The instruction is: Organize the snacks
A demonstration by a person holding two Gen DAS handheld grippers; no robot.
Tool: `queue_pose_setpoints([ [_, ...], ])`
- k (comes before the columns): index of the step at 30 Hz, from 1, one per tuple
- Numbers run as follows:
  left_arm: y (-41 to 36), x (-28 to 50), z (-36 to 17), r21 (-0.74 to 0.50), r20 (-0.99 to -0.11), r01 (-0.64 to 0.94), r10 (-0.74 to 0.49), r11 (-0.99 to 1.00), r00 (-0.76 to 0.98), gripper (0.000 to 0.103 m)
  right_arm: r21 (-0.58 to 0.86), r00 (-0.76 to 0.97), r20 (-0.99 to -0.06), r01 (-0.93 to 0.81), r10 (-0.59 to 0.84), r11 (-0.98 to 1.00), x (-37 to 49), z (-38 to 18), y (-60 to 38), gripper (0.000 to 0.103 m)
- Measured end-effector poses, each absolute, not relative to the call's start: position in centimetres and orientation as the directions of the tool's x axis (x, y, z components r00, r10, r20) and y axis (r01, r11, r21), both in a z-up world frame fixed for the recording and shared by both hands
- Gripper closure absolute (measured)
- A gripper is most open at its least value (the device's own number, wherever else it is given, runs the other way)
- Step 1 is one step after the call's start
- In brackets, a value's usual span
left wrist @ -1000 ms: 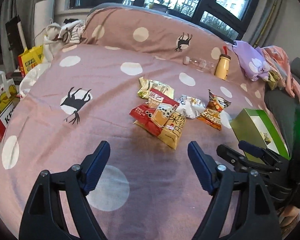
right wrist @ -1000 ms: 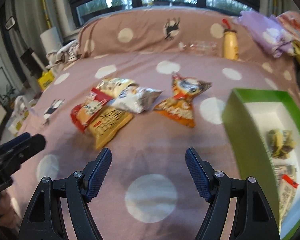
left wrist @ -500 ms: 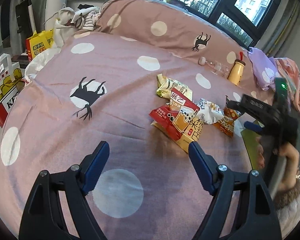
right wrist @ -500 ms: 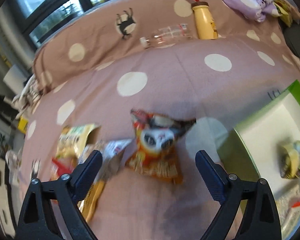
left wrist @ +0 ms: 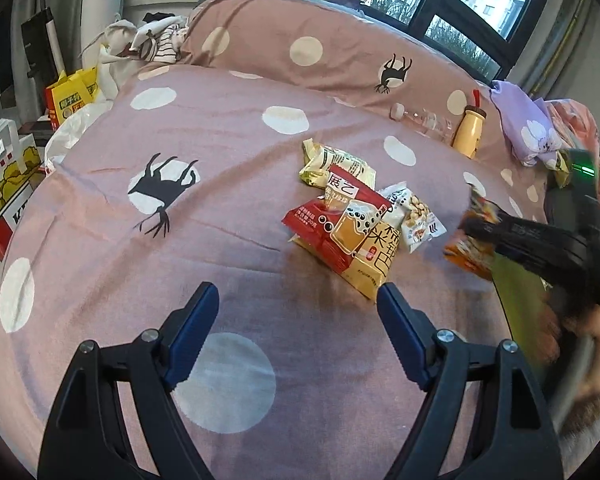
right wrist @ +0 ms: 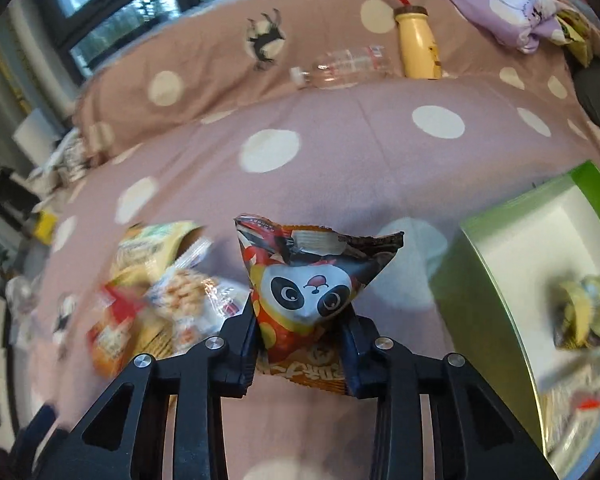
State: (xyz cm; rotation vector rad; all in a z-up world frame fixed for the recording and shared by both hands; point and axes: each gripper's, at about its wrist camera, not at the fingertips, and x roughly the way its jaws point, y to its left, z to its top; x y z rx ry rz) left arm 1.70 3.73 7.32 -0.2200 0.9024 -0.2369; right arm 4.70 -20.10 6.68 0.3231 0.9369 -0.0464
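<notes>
My right gripper (right wrist: 300, 332) is shut on an orange panda snack bag (right wrist: 312, 280) and holds it over the bed, left of the green box (right wrist: 500, 280). The bag also shows in the left wrist view (left wrist: 470, 248), blurred, under the right gripper's body. My left gripper (left wrist: 298, 320) is open and empty, low over the pink dotted bedspread. In front of it lies a pile of snack packets: a red one (left wrist: 336, 224), a yellow one (left wrist: 374, 268), a white peanut one (left wrist: 414, 216) and a pale one (left wrist: 332, 162).
The green box holds a few packets (right wrist: 584, 312). A yellow bottle (left wrist: 470, 134) and a clear plastic bottle (left wrist: 424, 120) lie by the pillow at the back. Paper bags (left wrist: 4, 196) stand off the bed's left side. Clothes (left wrist: 528, 120) are piled at the far right.
My right gripper moved onto the panda bag and closed on it; it was open before. My left gripper stayed open and shifted a little left, away from the pile.
</notes>
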Motion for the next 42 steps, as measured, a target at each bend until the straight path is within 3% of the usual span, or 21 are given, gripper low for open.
queue_pose_setpoints([
  [6, 3.4, 1.7, 7.2, -0.295, -0.751, 0.113, -0.303, 0.949, 0.587, 0.021, 0.304, 0.504, -0.829, 0.04, 0.244, 0.952, -0.8, 5.8, -16.3, 0.067],
  [13, 3.1, 1.2, 6.8, -0.292, -0.761, 0.112, -0.301, 0.95, 0.574, 0.021, 0.34, 0.386, -0.869, 0.016, 0.308, 0.94, -1.5, 2.4, -13.9, 0.065],
  [14, 3.0, 1.1, 6.8, -0.291, -0.761, 0.114, -0.302, 0.95, 0.574, 0.021, 0.352, 0.381, -0.867, 0.009, 0.323, 0.936, -1.6, 2.4, -13.8, 0.063],
  [16, 2.7, 1.0, 6.8, -0.288, -0.756, 0.129, -0.308, 0.949, 0.577, 0.021, 0.376, 0.4, -0.851, 0.007, 0.342, 0.927, -2.0, 2.8, -14.0, 0.042],
  [18, 2.3, 0.9, 6.7, -0.284, -0.757, 0.145, -0.315, 0.948, 0.573, 0.021, 0.379, 0.454, -0.828, 0.018, 0.33, 0.925, -2.4, 3.7, -14.6, 0.031],
  [27, 0.2, -0.3, 6.7, -0.338, -0.748, 0.232, -0.41, 0.912, 0.522, 0.022, 0.407, 0.534, -0.793, 0.102, 0.295, 0.908, -3.6, 4.9, -18.3, 0.03],
  [33, -2.2, -1.4, 6.3, -0.375, -0.747, 0.325, -0.491, 0.868, 0.449, 0.022, 0.501, 0.524, -0.765, 0.118, 0.374, 0.857, -3.6, 4.2, -19.0, 0.03],
  [42, -5.2, -1.9, 4.2, -0.331, -0.785, 0.384, -0.477, 0.862, 0.396, 0.023, 0.538, 0.492, -0.765, 0.134, 0.416, 0.832, -2.7, 2.4, -18.6, 0.03],
])
